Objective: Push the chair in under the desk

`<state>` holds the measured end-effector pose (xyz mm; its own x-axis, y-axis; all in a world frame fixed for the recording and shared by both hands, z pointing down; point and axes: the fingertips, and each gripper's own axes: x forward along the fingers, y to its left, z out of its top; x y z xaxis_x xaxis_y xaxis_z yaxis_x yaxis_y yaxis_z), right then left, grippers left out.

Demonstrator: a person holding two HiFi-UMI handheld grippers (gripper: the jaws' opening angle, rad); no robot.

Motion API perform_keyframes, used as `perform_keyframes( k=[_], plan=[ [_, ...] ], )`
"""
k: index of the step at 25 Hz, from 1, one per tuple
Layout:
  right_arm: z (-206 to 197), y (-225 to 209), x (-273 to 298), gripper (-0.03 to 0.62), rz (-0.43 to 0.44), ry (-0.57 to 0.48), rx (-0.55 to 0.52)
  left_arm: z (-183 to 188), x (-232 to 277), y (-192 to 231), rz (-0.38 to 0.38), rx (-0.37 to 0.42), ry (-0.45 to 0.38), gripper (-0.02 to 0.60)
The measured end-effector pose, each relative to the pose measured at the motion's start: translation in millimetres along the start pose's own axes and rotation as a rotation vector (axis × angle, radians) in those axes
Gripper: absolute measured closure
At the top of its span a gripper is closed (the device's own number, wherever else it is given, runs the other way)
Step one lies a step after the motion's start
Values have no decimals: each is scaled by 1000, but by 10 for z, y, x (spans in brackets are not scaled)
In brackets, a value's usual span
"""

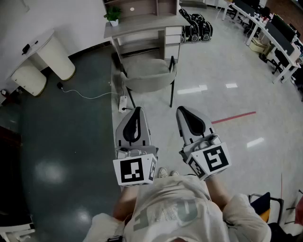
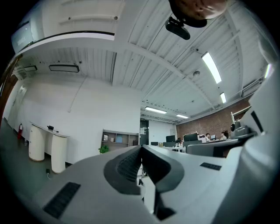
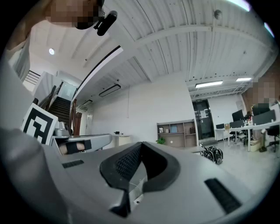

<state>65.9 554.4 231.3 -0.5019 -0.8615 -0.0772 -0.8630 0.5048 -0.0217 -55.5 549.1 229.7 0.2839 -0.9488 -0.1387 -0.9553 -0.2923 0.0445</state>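
Open office floor fills the head view, dark green vinyl (image 1: 61, 142) on one side and glossy pale tile (image 1: 222, 71) on the other. Against the far wall stands a grey wooden bench (image 1: 142, 22) with drawers and a shelf unit on top, and a small green potted plant (image 1: 113, 14) sits at its left corner. A grey upholstered chair with thin black legs (image 1: 149, 75) stands out in front of the bench, its curved back towards the person. A thin white cable (image 1: 87, 94) trails across the dark floor to a white power strip (image 1: 123, 104) near the chair's legs. Black backpacks (image 1: 196, 26) lie to the right of the bench. The left gripper (image 1: 137, 111) and the right gripper (image 1: 182, 111), both grey, hang side by side before the person's chest. They point at the chair but are well short of it and touch nothing.

From the left gripper view, its black-padded fingers (image 2: 127, 166) are pressed together with nothing between them. Beyond them are the shelf unit, the plant and a white round-ended stand (image 2: 48, 144) at the left.

From the right gripper view, its fingers (image 3: 124, 164) are likewise closed on nothing. The left gripper's black-and-white marker cube (image 3: 38, 124) shows at the left edge, and the backpacks lie off to the right.
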Motion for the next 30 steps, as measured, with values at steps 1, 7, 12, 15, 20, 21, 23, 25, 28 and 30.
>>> perform_keyframes(
  k=[1,7,12,15,20,21,23,25,28,30],
  plan=[
    [-7,-14,-8,576,-1,1,1,-1,0,-7,0,0,0,568],
    [-66,-22,-73,576,-1,18,15,-19,-72,-11,0,2,-1,568],
    [-162,-15,-83,576,5,48,38,-47,-150,151,40,0,-1,568],
    [-226,-1,-65,577,-2,59,53,-83,-203,296,70,-14,5,568],
    [-344,3,-38,576,-9,79,50,-190,-262,426,86,-25,22,568],
    [-375,-9,-26,576,-12,82,52,-220,-254,449,86,-25,25,568],
    [-447,-40,14,576,-19,91,60,-294,-212,506,90,-29,37,568],
    [-533,-78,57,576,-18,107,67,-375,-164,535,90,-38,51,568],
    [-641,-175,187,576,-2,110,62,-457,-42,546,83,-17,45,568],
    [-697,-271,334,576,5,93,63,-526,109,587,84,-4,36,568]
  ],
)
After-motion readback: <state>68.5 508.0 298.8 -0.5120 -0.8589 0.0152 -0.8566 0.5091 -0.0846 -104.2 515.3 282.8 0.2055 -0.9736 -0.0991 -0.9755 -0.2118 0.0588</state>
